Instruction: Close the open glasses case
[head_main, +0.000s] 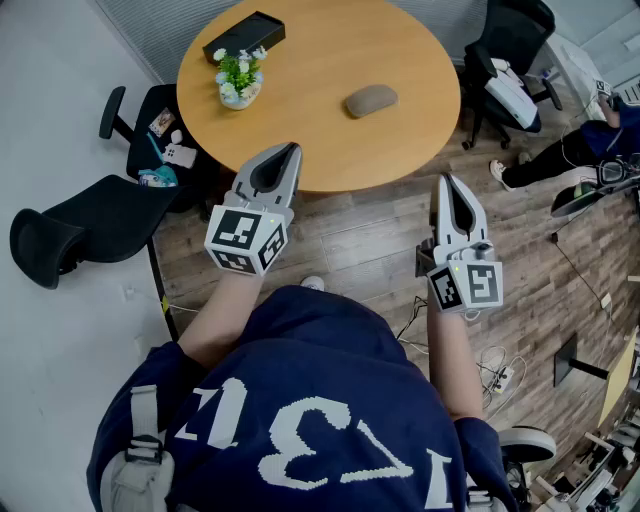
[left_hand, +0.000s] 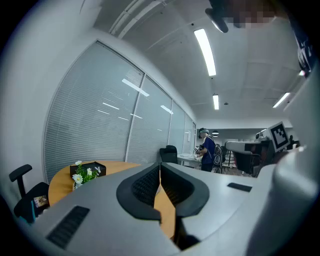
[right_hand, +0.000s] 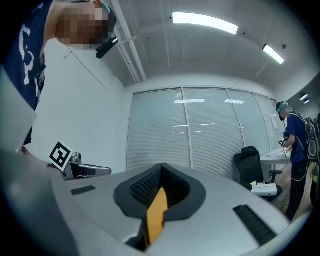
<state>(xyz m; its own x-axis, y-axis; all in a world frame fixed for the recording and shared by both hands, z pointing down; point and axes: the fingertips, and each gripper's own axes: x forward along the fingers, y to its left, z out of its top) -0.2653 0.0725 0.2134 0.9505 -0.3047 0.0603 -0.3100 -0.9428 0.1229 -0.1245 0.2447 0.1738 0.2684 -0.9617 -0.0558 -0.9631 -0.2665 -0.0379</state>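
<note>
Head view shows the case (head_main: 371, 100) on the tabletop (head_main: 400, 50), well beyond the left gripper (head_main: 292, 149) and right gripper (head_main: 446, 179), both closed and empty. Its lid seems already down, though that's unclear. A push from shut tips could skid it away.

I count one table (head_main: 400, 150) upper centre, carrying one glasses case (head_main: 371, 101), one flower pot (head_main: 239, 80) and one black box (head_main: 243, 37). Black chairs, three: lower-left chair (head_main: 85, 225), upper-left chair (head_main: 112, 112), upper-right chair (head_main: 515, 25).

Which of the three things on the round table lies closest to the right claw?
The grey-brown oval object, alone near the middle of the table; the flower pot and black box sit far left, further from the right claw.
</note>
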